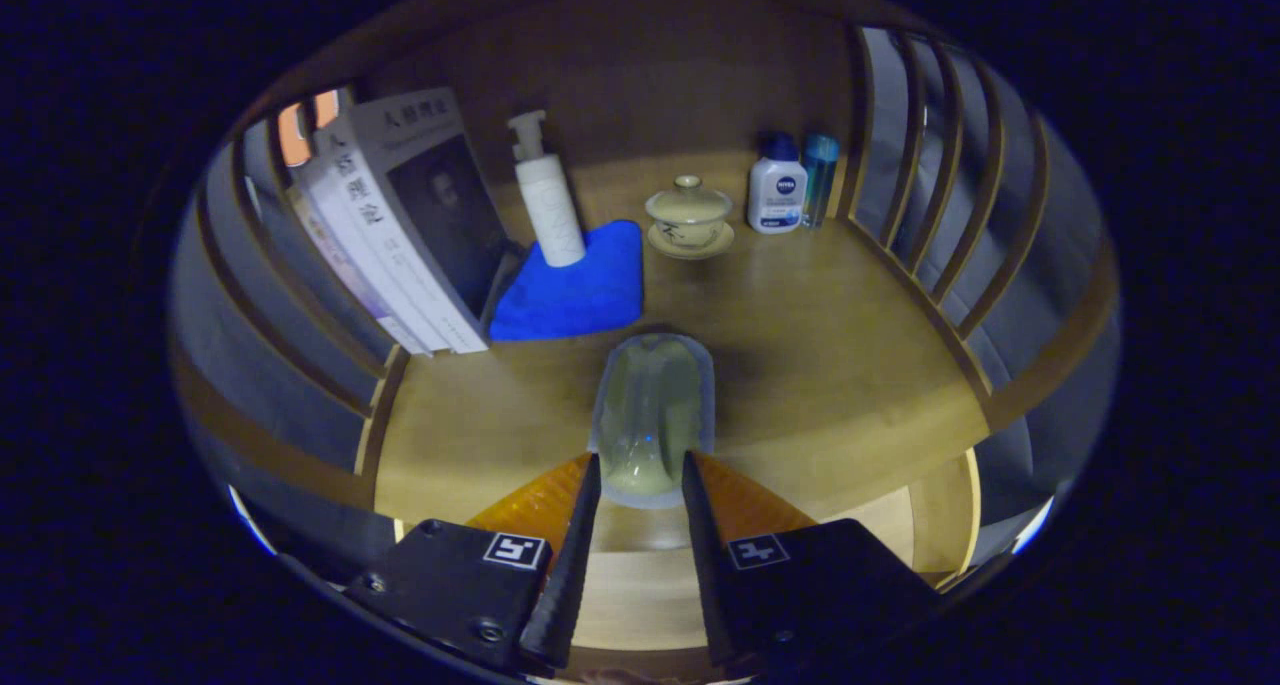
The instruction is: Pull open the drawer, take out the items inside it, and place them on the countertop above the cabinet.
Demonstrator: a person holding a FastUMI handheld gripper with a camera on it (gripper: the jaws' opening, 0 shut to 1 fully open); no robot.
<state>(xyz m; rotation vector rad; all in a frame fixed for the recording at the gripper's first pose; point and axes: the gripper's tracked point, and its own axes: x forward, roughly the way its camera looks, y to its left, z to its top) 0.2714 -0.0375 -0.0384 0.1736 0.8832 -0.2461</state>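
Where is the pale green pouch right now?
In the gripper view the pale green pouch is gripped at its near end by the tongs, stretching ahead over the countertop, just short of the blue cloth under the pump bottle.

Wooden worktop (800,365) with slatted rails down both sides. Using the blue cloth (575,290) as the landmark: a white pump bottle (548,197) stands on its back part, leaning books (400,225) sit right beside it, a lidded cup on a saucer (689,217) is just off its far corner, two small bottles (790,185) stand beyond that, and a pale packet (652,415) lies just in front.
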